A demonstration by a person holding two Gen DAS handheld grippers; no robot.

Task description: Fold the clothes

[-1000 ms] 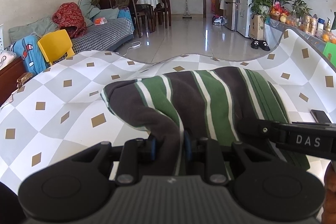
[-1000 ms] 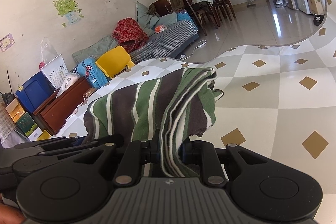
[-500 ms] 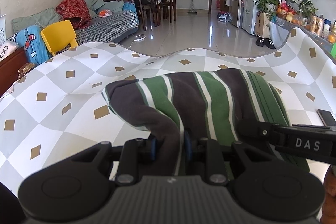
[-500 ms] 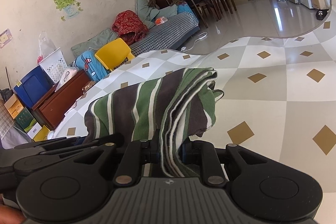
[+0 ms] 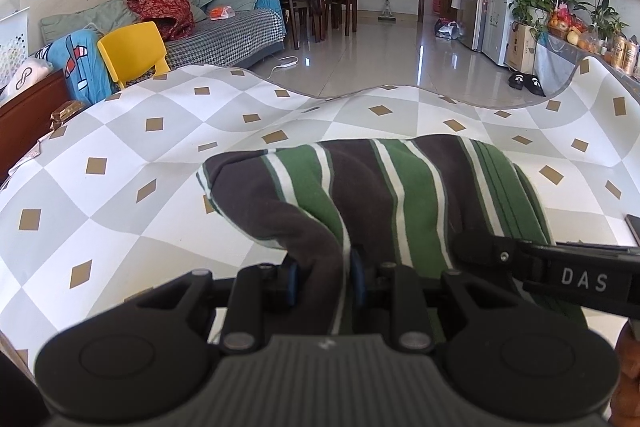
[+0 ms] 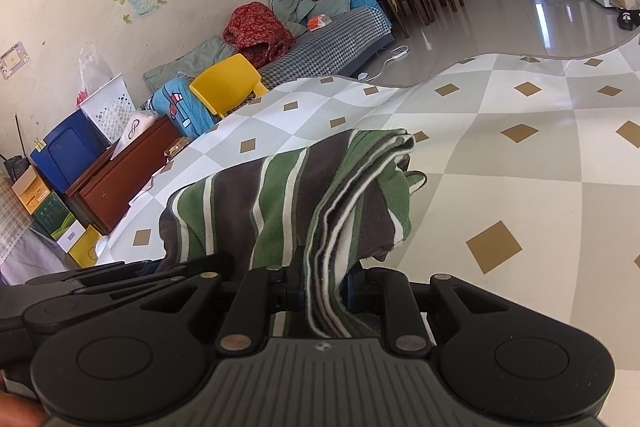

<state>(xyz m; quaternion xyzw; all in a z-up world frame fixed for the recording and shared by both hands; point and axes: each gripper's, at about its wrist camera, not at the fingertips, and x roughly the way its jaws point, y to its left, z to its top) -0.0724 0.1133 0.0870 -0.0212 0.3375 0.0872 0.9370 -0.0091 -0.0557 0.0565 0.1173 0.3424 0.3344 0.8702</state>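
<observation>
In the left wrist view, the left gripper [image 5: 320,275] is seen clenched on a bunched fold of the striped garment [image 5: 384,187], which is pinched between its 2 fingers [image 5: 290,285]. The garment, banded in green, dark brown and white, is draped forward from the fingers over the desk [image 5: 120,167], which is covered by a cloth of grey and white checks with small tan diamonds. At the right edge, the arm of the right gripper [image 5: 560,267], marked "DAS", is seen lying against the garment's right side. A dark flat object [image 5: 633,225] is partly visible on the desk at the far right. Beyond the desk, a yellow chair [image 5: 132,49] and a sofa [image 5: 224,35] are seen.

In the right wrist view, the right gripper [image 6: 324,289] is seen clamped on several stacked layers of the striped garment [image 6: 288,195], whose edges run down between the fingers [image 6: 292,291]. The rest of the garment is spread to the left over the desk [image 6: 500,155]. The left gripper [image 6: 120,275] is seen at the lower left, just beside the garment.
</observation>
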